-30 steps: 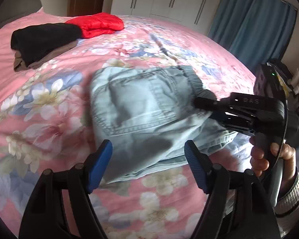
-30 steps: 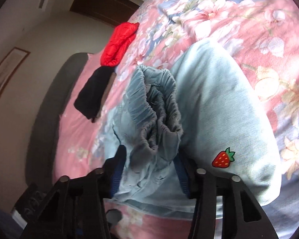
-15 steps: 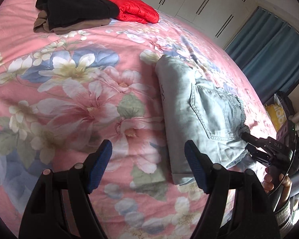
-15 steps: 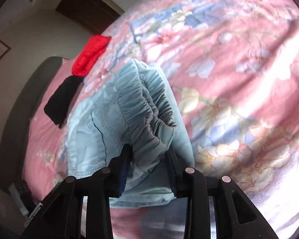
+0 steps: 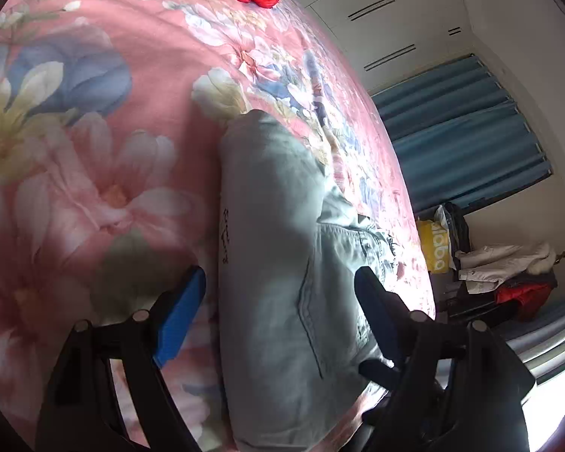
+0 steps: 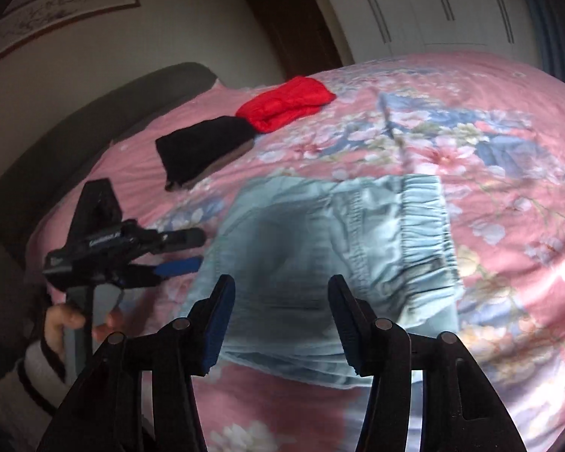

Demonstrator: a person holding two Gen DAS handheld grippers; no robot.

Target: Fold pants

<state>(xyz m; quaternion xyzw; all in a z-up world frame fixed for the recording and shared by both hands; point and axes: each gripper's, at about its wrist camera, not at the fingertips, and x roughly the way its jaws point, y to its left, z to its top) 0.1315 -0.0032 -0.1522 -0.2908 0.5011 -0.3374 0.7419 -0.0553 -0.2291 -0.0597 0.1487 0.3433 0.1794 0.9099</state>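
Right gripper [image 6: 280,314] has let go of the elastic waistband it was pinching half a sec ago; its jaws are spread wide now w/ nothing between them, hovering over the near edge of the jeans [image 6: 331,256]. Left gripper [image 5: 278,316] has swung in close, too.

Pale denim jeans lie folded into a compact rectangle on the pink floral bedspread [image 6: 508,150], center of the right wrist frame, waistband on the right side, back pocket facing up. Folding looks basically done; prob. only a final pat or tidy left, maybe moving it toward the black garment [image 6: 203,150] and red jacket [image 6: 286,103] at upper center.

Left gripper's jaws are also spread, straddling the bundle's near end in the lower middle of its frame, pads apart from the cloth as far as I can tell.
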